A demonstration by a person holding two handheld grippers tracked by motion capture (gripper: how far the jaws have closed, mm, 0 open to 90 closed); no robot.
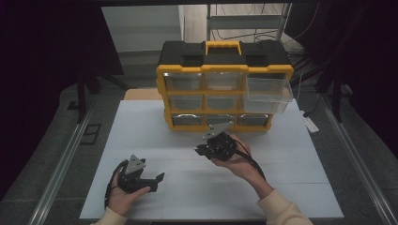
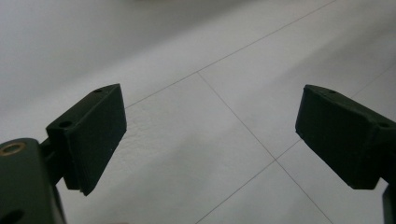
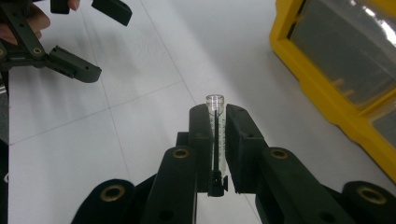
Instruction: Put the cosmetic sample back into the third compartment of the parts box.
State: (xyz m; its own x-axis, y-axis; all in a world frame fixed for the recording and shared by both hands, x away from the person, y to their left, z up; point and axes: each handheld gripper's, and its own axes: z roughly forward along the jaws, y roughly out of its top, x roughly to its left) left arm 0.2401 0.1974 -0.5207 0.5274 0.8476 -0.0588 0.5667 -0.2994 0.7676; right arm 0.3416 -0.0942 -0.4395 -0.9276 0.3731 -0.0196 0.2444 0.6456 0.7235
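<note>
Plainly, the right gripper [image 3: 217,140] is clamped on a small clear plastic tube [image 3: 215,122] standing upright between its jaws; the right gripper view reveals the tube, while the high view has it too small to make out. The left gripper [image 2: 210,140] stands wide apart, holding nothing, low over the white panelled tabletop [image 1: 141,126]. Behind sits a yellow-and-black drawer organiser cabinet [image 1: 224,84], its clear upper right drawer [image 1: 267,93] pulled out. Dark curtains flank the table.
</note>
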